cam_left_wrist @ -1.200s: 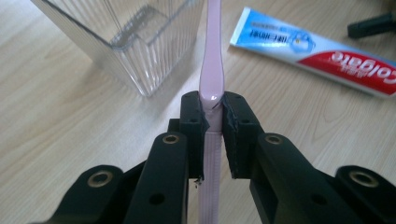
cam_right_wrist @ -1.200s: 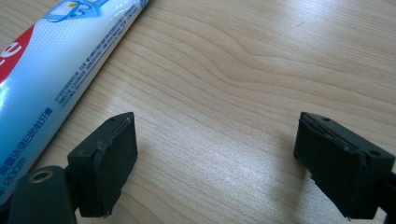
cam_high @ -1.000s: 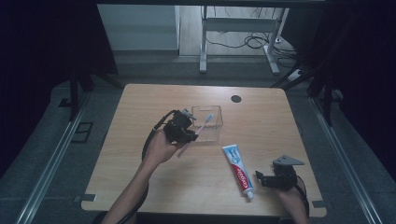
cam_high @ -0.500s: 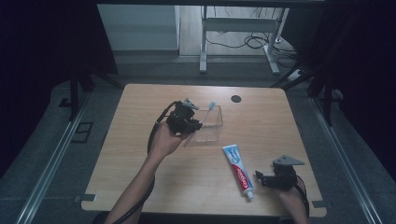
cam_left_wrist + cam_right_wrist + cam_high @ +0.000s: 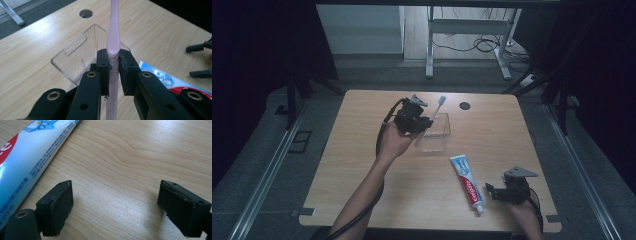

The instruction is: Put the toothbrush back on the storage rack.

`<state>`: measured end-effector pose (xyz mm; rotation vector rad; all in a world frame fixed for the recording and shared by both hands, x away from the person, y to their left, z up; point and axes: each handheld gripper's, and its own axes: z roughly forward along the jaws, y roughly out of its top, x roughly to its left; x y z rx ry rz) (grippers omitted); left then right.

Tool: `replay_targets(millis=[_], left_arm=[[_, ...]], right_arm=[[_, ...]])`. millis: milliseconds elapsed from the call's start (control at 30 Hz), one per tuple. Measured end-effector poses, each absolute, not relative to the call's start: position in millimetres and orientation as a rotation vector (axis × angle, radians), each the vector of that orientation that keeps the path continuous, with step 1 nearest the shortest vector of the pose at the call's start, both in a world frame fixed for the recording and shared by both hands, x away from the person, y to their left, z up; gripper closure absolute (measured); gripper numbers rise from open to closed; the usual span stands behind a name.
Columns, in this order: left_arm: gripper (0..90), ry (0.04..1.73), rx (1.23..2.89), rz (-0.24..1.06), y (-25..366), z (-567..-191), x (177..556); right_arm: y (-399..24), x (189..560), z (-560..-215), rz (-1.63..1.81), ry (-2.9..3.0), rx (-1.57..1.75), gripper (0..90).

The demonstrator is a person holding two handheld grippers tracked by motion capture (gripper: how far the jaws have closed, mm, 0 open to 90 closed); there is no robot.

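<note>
Lifting since a second ago, the left gripper (image 5: 421, 120) pinches the pink toothbrush (image 5: 439, 104) over the clear box (image 5: 435, 136), ready to drop in (right gripper (image 5: 497, 191) spread, toothpaste (image 5: 467, 182) at its nine o'clock).

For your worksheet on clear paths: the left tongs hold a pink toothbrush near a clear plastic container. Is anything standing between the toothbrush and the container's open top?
Nothing visible does. The left tongs grip the toothbrush upright beside the clear container, whose inside looks empty. The toothpaste tube lies off to the side near the right tongs.
</note>
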<state>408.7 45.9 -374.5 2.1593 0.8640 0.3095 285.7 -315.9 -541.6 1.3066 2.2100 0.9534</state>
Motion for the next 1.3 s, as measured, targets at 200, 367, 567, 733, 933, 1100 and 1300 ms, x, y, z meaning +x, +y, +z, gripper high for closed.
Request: replay_targets(millis=[200,367,567,733,933,1100,1300], left_arm=[[79.4,0.857,2.141,0.335,39.3,-370.5,415.5],[79.4,0.855,2.113,0.350,33.7,-368.1,422.5],[79.4,0.862,2.082,0.378,28.8,-370.2,432.9],[79.4,0.872,2.060,0.394,25.1,-376.5,442.9],[79.4,0.882,2.052,0.415,22.3,-386.9,449.3],[79.4,0.895,2.051,0.422,21.4,-400.6,453.1],[79.3,0.903,2.074,0.439,19.7,-417.2,453.1]], right_arm=[[-315.9,285.6,-541.6,0.953,2.210,1.308,12.9],[-315.9,285.6,-541.6,0.953,2.210,1.308,12.9],[-315.8,285.6,-541.6,0.954,2.212,1.304,12.9],[-315.9,285.7,-541.7,0.954,2.214,1.296,12.9],[-315.8,285.7,-541.7,0.956,2.216,1.295,12.9],[-315.8,285.7,-541.7,0.956,2.216,1.294,12.9],[-315.7,285.5,-541.6,0.955,2.217,1.296,12.9]])
